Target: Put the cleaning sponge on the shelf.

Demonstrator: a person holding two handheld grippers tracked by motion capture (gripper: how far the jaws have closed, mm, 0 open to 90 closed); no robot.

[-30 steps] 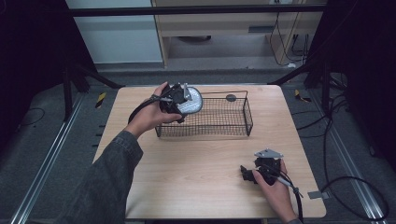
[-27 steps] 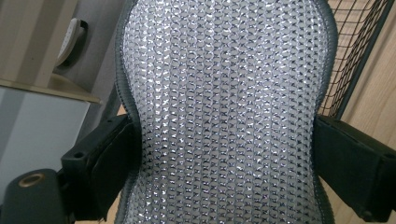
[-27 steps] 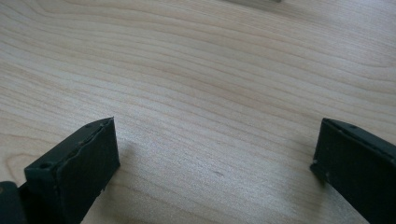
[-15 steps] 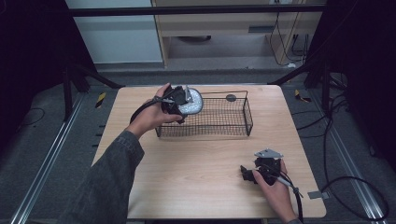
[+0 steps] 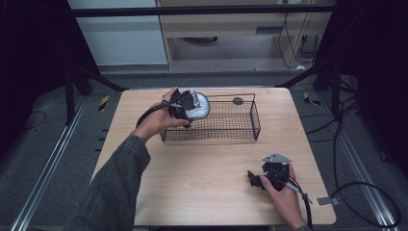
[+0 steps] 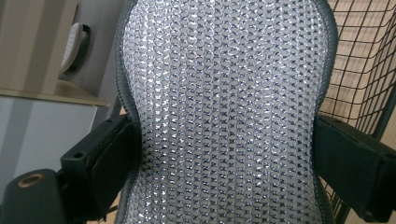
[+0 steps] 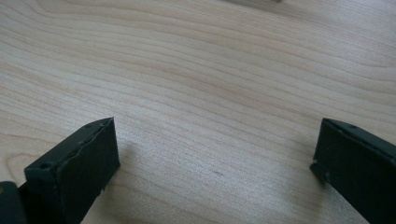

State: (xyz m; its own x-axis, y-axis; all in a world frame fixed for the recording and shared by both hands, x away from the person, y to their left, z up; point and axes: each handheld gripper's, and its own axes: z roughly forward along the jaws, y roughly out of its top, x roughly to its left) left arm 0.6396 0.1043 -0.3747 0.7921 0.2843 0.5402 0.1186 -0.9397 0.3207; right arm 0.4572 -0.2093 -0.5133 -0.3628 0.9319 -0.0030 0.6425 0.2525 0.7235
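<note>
— Left gripper view: what sits between the jaws?
— A silvery sequinned pad (image 6: 224,116) with a grey rim; both black jaws press its sides, so the left gripper (image 5: 185,107) pinches it.
— Where is it?
— High view puts it over the near-left corner of the wire basket (image 5: 240,130).
— And the right gripper (image 7: 215,172)?
— Jaws spread wide over the bare wooden table (image 5: 202,183), near its right front corner.

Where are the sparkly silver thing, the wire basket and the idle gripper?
sparkly silver thing (image 6: 224,116), left gripper view, middle of its glittery face.
wire basket (image 5: 219,136), high view, near side wall.
right gripper (image 5: 253,178), high view, between its jaw tips.
</note>
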